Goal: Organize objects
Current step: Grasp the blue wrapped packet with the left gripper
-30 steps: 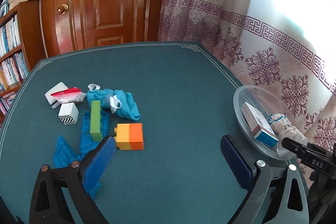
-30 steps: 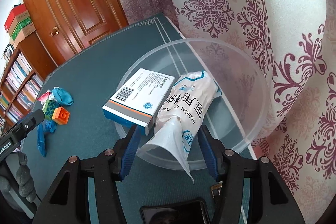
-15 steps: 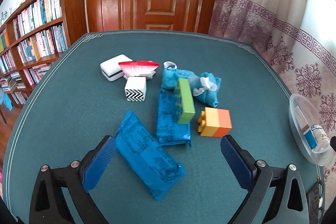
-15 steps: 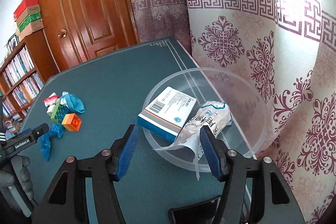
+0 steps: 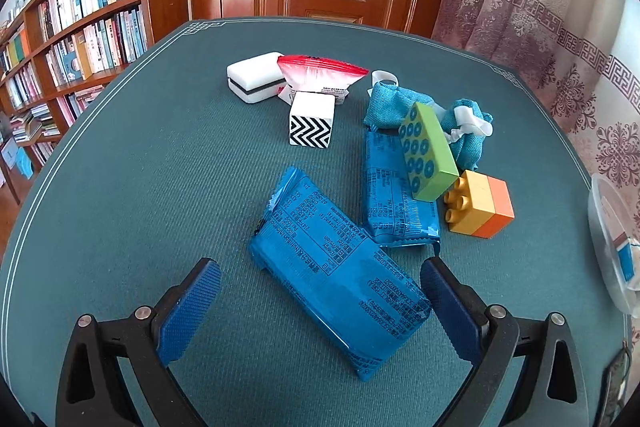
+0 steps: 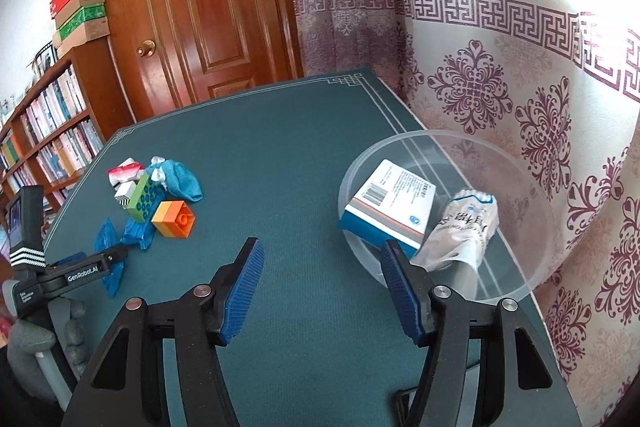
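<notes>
My left gripper [image 5: 318, 267] is open and points down at a blue snack packet [image 5: 340, 291] that lies flat on the green table between its fingers, untouched by the pads. Just beyond lie a second blue packet [image 5: 396, 203], a green brick [image 5: 428, 151] leaning on it, a yellow-orange brick [image 5: 480, 203] and a teal cloth [image 5: 388, 103]. My right gripper [image 6: 322, 247] is open over bare table, with nothing between its fingers. To its right a clear bowl [image 6: 520, 187] holds a white-and-blue box [image 6: 396, 203] and a bag of medical cotton [image 6: 468, 231].
A zigzag cube [image 5: 312, 123], a red-and-white packet [image 5: 320, 75] and a white box [image 5: 256, 75] sit behind the pile. The bowl's rim [image 5: 604, 227] is near the table's right edge by the curtain. A bookshelf and a wooden door stand behind. A gloved hand [image 6: 28, 339] holds the left gripper.
The left gripper swung left and sank toward the pile, bringing the blue packet between its fingers. The right gripper let go of the cotton bag and drew back from the bowl.
</notes>
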{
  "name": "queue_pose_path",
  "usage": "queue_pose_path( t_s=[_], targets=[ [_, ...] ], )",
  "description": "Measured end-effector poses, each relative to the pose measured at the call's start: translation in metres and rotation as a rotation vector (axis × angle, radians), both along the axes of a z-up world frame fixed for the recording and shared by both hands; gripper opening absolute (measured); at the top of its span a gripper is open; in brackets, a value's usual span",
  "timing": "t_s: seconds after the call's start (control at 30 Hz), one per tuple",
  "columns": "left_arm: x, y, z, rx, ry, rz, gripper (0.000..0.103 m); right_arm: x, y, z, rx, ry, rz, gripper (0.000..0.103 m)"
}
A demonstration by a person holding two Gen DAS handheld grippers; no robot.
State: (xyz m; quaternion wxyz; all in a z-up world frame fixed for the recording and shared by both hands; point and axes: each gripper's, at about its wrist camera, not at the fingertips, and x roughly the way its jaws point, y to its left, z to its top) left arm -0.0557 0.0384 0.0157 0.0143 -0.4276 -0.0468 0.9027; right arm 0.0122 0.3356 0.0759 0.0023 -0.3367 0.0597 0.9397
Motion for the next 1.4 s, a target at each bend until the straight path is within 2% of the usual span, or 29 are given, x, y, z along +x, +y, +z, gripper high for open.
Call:
queue_pose_path(
  t_s=[0.3,0.4,0.67,0.7,0.77,0.8,0.83,0.87,1.0,1.23,1.4],
  targets=[
    [0.007,-0.018,-0.003,0.0,-0.025,0.001,0.102,-0.011,-0.041,-0.024,-0.024,-0.075,0.111,0.062],
    [0.013,-0.029,-0.004,0.022,-0.038,0.007,0.102,-0.013,-0.051,-0.032,-0.03,-0.1,0.137,0.062],
    [0.014,-0.042,0.0,0.024,-0.022,0.039,0.101,-0.022,-0.07,-0.042,-0.039,-0.146,0.19,0.062],
    [0.013,-0.042,0.0,0.023,-0.023,0.04,0.099,-0.024,-0.072,-0.043,-0.043,-0.152,0.196,0.062],
    [0.008,-0.04,-0.003,0.025,-0.041,0.034,0.088,-0.028,-0.077,-0.045,-0.05,-0.164,0.206,0.062],
    [0.009,-0.039,-0.003,0.016,-0.032,0.035,0.086,-0.031,-0.079,-0.046,-0.053,-0.17,0.21,0.062],
    [0.01,-0.038,-0.003,0.01,-0.025,0.029,0.078,-0.033,-0.081,-0.047,-0.055,-0.176,0.212,0.062],
    [0.011,-0.036,-0.003,0.009,-0.02,0.016,0.075,-0.036,-0.082,-0.048,-0.059,-0.181,0.215,0.062],
    [0.016,-0.037,-0.001,0.058,0.007,-0.029,0.062,-0.047,-0.09,-0.051,-0.076,-0.201,0.228,0.062],
    [0.025,-0.036,0.008,0.076,0.096,-0.056,0.05,-0.081,-0.105,-0.052,-0.118,-0.215,0.23,0.062],
    [0.026,-0.033,0.009,0.058,0.114,-0.064,0.049,-0.106,-0.12,-0.053,-0.128,-0.209,0.243,0.062]
  ],
)
